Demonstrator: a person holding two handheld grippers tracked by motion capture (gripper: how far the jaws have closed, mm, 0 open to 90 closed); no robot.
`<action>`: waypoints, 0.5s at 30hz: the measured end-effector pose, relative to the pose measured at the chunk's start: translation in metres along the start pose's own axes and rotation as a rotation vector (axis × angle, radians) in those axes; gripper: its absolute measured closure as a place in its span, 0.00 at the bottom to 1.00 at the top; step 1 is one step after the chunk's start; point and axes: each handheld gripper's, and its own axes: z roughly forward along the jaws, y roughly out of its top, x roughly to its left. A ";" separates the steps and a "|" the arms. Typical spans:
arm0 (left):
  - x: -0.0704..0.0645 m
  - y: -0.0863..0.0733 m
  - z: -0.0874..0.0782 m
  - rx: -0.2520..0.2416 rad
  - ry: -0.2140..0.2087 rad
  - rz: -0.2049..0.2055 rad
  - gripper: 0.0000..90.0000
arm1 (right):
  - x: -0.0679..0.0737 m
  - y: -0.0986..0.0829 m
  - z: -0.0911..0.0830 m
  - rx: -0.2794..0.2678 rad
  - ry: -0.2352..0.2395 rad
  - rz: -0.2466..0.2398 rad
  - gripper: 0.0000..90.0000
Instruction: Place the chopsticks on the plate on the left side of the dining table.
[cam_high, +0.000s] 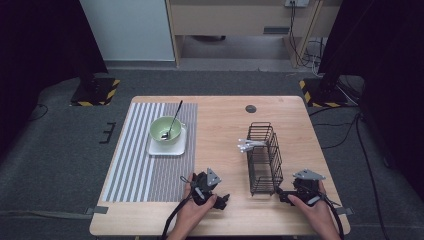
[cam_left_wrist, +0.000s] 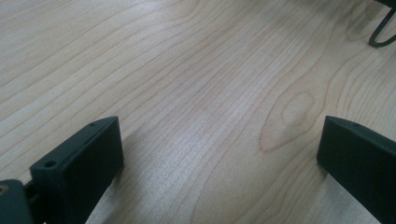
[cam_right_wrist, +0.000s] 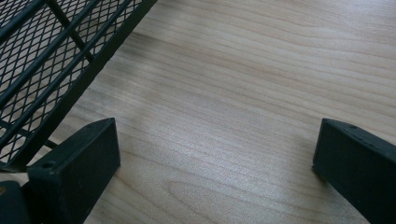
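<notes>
Both grippers, left (cam_high: 223, 201) and right (cam_high: 281, 195), rest spread empty beside the rack (cam_high: 264, 159), which a careless nudge could tip.

A light wooden table (cam_high: 225, 130) is seen from above; a striped grey and white placemat (cam_high: 135, 160) is laid on its left half; a white square plate (cam_high: 167, 147) is set on the mat, with a green bowl (cam_high: 165, 129) on it; a black wire basket (cam_high: 263, 157) is stood on the bare wood right of centre; a small dark round disc (cam_high: 251, 108) is set near the far edge; both grippers, the left gripper (cam_high: 220, 201) and the right gripper (cam_high: 284, 196), are rested on the wood near the front edge.
</notes>
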 end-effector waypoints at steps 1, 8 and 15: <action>0.000 0.000 0.000 0.000 0.000 0.000 0.00 | 0.000 0.000 0.000 0.000 0.000 0.000 0.01; 0.001 0.001 -0.002 -0.017 -0.033 -0.016 0.04 | -0.001 0.000 0.000 0.000 0.007 -0.004 0.01; 0.002 0.009 -0.015 -0.052 -0.118 -0.031 0.05 | -0.003 0.000 0.000 -0.001 0.016 -0.012 0.01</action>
